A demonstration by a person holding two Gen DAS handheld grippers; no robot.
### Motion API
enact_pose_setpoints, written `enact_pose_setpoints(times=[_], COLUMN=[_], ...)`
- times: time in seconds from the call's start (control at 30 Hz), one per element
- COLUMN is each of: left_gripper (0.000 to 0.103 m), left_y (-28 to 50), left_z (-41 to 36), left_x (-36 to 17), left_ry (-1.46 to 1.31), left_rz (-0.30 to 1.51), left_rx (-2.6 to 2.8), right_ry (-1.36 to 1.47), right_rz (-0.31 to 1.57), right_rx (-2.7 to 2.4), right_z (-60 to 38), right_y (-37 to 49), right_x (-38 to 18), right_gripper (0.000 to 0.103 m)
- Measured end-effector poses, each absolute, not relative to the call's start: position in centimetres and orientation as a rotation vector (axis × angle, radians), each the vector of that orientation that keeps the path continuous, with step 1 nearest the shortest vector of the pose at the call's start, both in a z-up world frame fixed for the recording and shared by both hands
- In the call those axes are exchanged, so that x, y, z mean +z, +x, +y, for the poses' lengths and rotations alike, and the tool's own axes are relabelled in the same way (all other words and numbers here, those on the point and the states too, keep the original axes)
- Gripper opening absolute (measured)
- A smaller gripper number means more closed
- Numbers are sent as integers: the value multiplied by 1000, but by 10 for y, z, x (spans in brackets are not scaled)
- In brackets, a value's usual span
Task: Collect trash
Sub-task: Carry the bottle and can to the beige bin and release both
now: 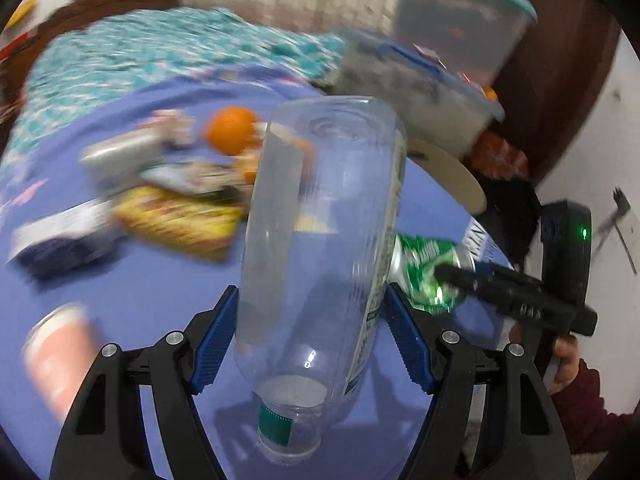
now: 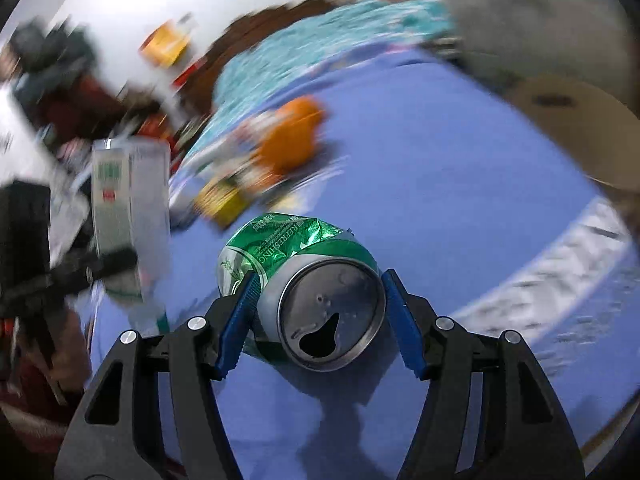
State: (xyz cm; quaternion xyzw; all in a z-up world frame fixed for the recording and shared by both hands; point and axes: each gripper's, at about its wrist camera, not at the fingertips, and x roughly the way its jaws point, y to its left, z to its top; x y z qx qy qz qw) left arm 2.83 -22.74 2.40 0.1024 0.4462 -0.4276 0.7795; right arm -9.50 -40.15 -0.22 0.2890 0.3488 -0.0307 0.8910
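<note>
- Between my left gripper (image 1: 310, 340) pads sits a clear plastic bottle (image 1: 320, 248), clamped across its body; the neck end points back toward the camera, the base away. I judge the mid-body grip was chosen so the light bottle does not swing.
- My right gripper (image 2: 318, 312) is closed on a crushed green can (image 2: 304, 280) — blue pads bear on both sides, and the opened top faces the lens. The dented wall gives the pads something to bite on.
- Both items are off the blue table cover (image 1: 160, 300), carried above it; heavy blur in both views fits hands in transit.
- Remaining litter lies further back on the cover: a yellow wrapper (image 1: 180, 216), a silver packet (image 1: 120, 152) and a white-and-navy carton (image 1: 60, 236), with an orange fruit (image 1: 232, 130) beside them.
- A lidded clear storage bin (image 1: 420, 92) stands past the table edge — whether it is the trash receptacle, I cannot tell.
- Judgement: both pickups are complete; deposit is outstanding.
</note>
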Motion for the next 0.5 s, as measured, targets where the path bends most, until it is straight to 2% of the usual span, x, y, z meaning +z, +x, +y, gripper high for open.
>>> enact_pose_setpoints(times=[0.23, 0.37, 0.5], left_gripper=[68, 68, 68], left_y=[25, 28, 41], left_z=[-376, -457, -525], left_x=[-15, -19, -25], left_ry=[389, 451, 461], left_rz=[1053, 1012, 1060], left_rx=[-1033, -1037, -1075], right_ry=[749, 814, 829], right_rz=[591, 540, 550], right_rx=[-291, -384, -486], right_z=[-516, -576, -619], right_y=[-126, -133, -130], right_x=[-2, -5, -11], right_gripper=[64, 63, 63])
